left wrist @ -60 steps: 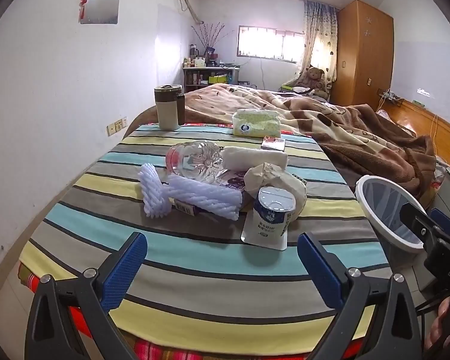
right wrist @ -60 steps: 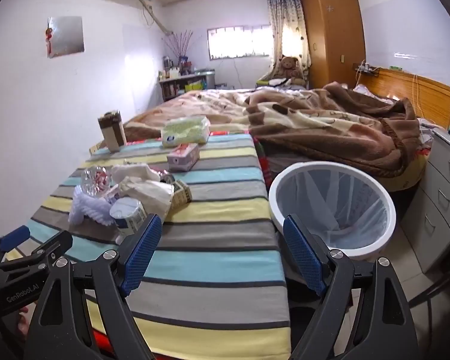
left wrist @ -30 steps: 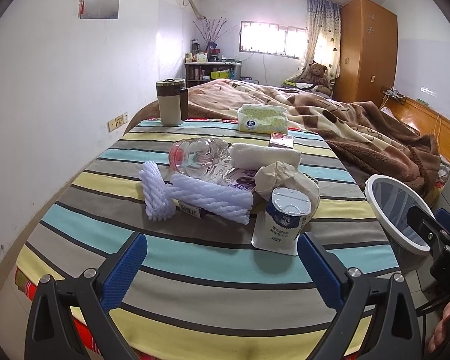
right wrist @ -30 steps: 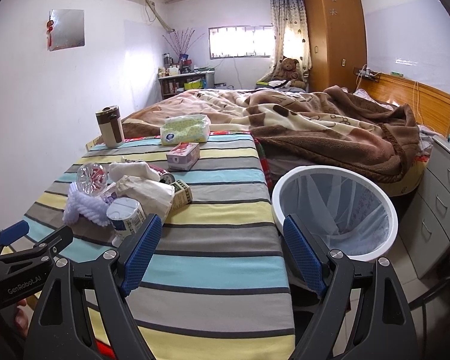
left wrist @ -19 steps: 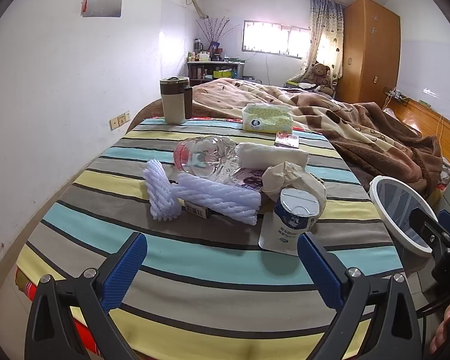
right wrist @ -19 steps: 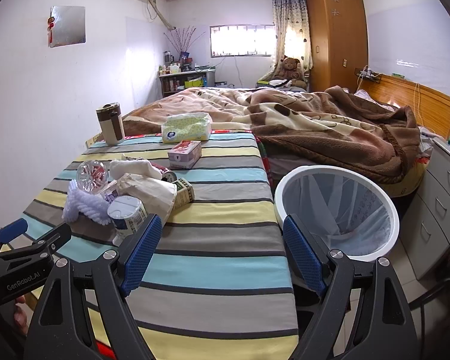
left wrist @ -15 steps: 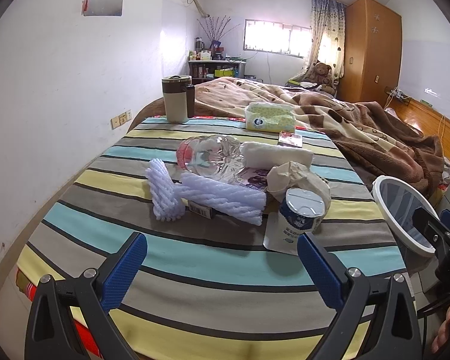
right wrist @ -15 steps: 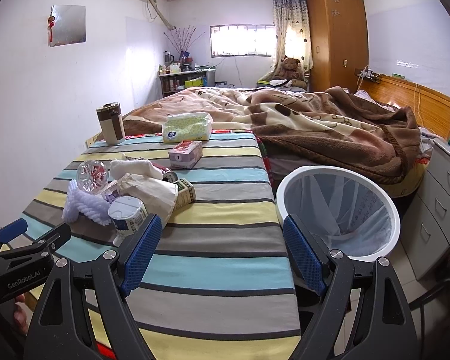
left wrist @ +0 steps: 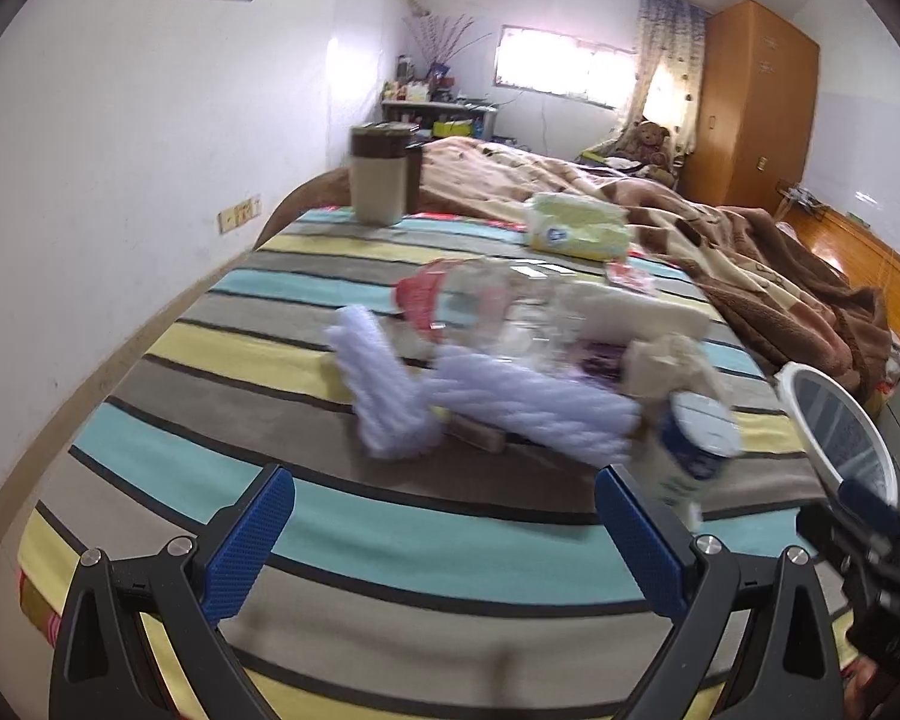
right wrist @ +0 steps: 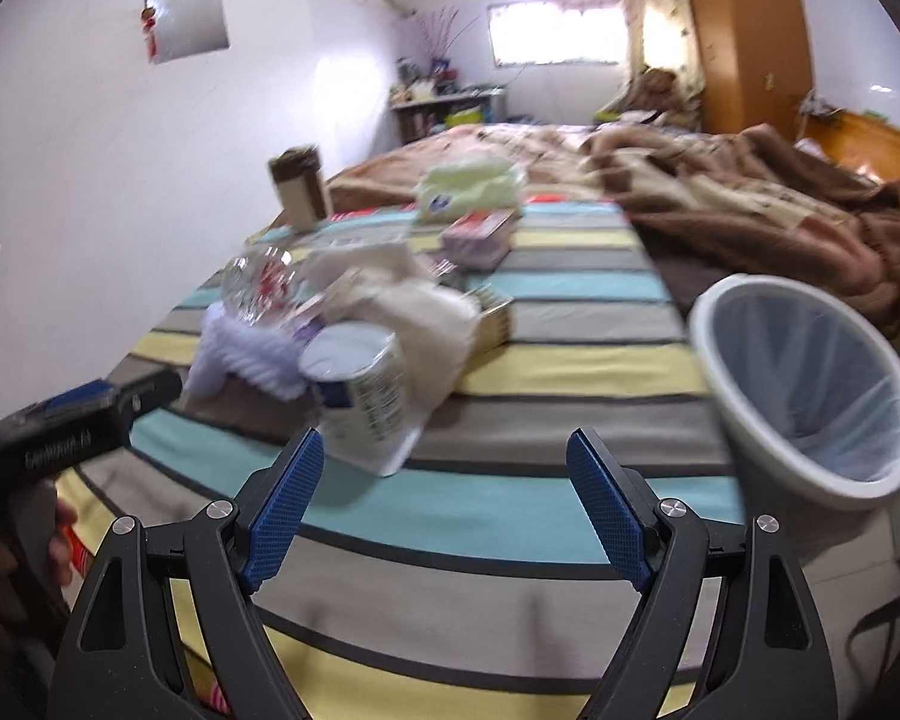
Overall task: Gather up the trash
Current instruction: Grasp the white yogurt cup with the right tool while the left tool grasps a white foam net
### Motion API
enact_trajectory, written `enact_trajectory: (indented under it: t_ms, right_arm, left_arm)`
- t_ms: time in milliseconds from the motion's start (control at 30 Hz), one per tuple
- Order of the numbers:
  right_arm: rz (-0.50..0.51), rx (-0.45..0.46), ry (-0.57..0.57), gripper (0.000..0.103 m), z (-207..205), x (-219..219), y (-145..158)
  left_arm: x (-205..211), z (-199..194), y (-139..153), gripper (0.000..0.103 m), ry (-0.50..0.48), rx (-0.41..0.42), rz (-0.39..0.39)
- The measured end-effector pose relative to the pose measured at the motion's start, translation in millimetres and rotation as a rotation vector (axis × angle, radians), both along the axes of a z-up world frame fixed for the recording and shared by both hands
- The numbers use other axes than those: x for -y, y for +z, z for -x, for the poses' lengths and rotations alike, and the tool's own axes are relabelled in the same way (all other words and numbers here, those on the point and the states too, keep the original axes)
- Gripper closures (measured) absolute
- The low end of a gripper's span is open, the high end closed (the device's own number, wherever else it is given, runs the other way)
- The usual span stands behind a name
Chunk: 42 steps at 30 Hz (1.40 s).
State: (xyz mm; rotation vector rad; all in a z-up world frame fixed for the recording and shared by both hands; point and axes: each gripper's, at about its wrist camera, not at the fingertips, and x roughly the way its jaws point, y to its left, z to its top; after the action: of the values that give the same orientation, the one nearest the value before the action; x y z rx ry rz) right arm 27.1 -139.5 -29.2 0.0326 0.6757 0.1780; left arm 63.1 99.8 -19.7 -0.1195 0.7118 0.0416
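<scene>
Location: a bedroom in a home. Indicators: a bed (left wrist: 660,210) covered by a rumpled brown blanket (right wrist: 750,198), a wooden wardrobe (left wrist: 756,102), a curtained window (left wrist: 561,66), a teddy bear (left wrist: 648,141), and a cluttered shelf (left wrist: 432,105) against the far wall. A striped cloth (right wrist: 570,294) covers the tabletop at the bed's foot.

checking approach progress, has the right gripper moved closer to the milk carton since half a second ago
Yes. The right gripper has advanced over the striped tablecloth; the milk carton now sits just beyond its left finger, no longer well ahead.
</scene>
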Motion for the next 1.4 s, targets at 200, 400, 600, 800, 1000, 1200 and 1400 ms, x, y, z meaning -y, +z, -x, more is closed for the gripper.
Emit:
enact_trajectory:
  t_ms: [200, 400, 600, 800, 1000, 1200, 1400]
  right_arm:
    - [-0.05, -0.042, 0.028, 0.018, -25, -19, -10]
    - [-0.044, -0.068, 0.042, 0.022, -34, -33, -13]
    - [-0.052, -0.093, 0.069, 0.03, -43, -43, -16]
    - [-0.063, -0.123, 0.076, 0.042, -52, -49, -19]
    - [-0.071, -0.132, 0.087, 0.047, -54, -50, -21]
    - [-0.091, -0.125, 0.096, 0.047, -53, -48, -20]
    - [-0.103, -0.112, 0.101, 0.047, -51, -45, -20]
  left_arm:
    - [-39, -24, -10, 0.005, 0.027, -0.04, 0.076]
    - [-61, -49, -22, 0.009, 0.04, -0.085, 0.102]
    - [-75, -76, -32, 0.013, 0.044, -0.128, 0.129]
    - [-81, -105, -36, 0.024, 0.044, -0.164, 0.174]
    - [-77, -127, -44, 0.036, 0.036, -0.203, 0.176]
    - [-69, -134, -45, 0.055, 0.023, -0.222, 0.154]
    - [-64, -131, -43, 0.076, 0.009, -0.215, 0.164]
